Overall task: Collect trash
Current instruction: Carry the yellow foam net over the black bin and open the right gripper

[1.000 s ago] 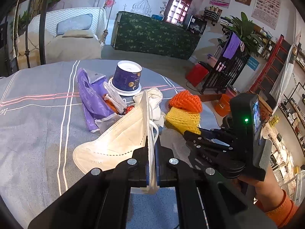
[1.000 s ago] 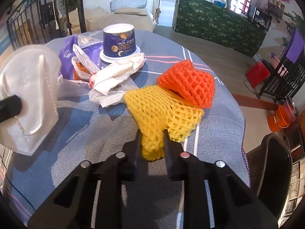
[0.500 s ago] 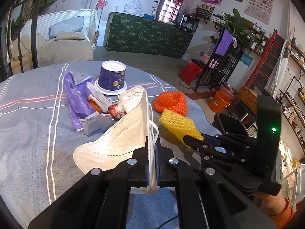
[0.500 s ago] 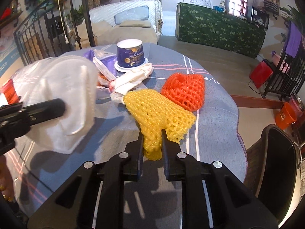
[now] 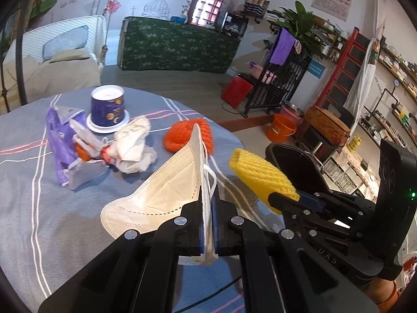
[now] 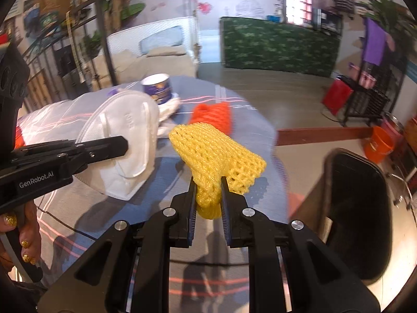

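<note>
STEP: carrying trash to the black bin (image 6: pixel 357 214) | left hand-held gripper (image 5: pixel 207 208) clamped on white face mask (image 5: pixel 161 190); right hand-held gripper (image 6: pixel 208 203) pinching yellow foam net (image 6: pixel 216 156), both above the tabletop (image 5: pixel 26 195) | NEXT: probably bring each over the bin's mouth beside the tabletop; release

Black hand-held gripper (image 6: pixel 207 198), silver screws, blue pads; gold glitter nails.

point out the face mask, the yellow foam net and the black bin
face mask (image 5: pixel 156 190): left wrist view, middle of its flat panel
yellow foam net (image 6: pixel 216 154): right wrist view, centre of the mesh
black bin (image 6: pixel 357 208): right wrist view, dark inside of its opening
</note>
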Demonstrator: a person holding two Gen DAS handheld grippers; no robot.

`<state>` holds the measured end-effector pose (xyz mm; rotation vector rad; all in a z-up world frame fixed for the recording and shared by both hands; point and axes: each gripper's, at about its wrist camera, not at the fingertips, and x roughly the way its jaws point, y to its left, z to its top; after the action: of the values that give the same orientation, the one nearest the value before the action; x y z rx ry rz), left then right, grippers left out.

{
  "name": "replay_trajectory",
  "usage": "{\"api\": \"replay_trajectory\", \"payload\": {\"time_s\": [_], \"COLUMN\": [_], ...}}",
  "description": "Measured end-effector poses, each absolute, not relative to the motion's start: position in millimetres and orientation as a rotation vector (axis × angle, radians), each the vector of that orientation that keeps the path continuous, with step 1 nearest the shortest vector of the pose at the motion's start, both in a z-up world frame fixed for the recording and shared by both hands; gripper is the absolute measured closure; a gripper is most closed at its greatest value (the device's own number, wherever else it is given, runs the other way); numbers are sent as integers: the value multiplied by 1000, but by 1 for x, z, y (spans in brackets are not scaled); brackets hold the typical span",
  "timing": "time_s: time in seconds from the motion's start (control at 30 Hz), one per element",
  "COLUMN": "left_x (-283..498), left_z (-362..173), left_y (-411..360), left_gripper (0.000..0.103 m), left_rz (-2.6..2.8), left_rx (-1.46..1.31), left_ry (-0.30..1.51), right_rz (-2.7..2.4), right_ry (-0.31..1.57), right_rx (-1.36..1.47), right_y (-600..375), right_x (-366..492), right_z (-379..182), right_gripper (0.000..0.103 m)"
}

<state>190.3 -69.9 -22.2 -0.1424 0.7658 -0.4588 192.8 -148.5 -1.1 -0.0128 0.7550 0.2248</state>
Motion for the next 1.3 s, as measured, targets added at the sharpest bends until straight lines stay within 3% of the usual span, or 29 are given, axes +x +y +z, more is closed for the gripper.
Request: {"api": "replay_trajectory", "payload": {"time_s": [0.57, 1.03, 1.07, 1.2, 1.3], "left_x": [187, 187, 188, 190, 191], "left_z": [-24, -35, -36, -38, -40], "left_y": [-174, -234, -236, -243, -247], "left_gripper": [98, 98, 98, 98, 98], "left_rz": [-668, -776, -778, -785, -793], "left_rx": [-24, 80, 83, 89, 102], "left_ry": [763, 785, 789, 800, 804], "right_rz": [-115, -281, -283, -327, -333], "right_ry": [770, 885, 887, 887, 873], "right_rx": [130, 218, 222, 231, 258], "right_y": [-274, -342, -343, -348, -353], "right_x": [174, 196, 196, 198, 195], "right_z": [-28, -91, -94, -101, -99], "right_gripper": [86, 85, 83, 53, 52]}}
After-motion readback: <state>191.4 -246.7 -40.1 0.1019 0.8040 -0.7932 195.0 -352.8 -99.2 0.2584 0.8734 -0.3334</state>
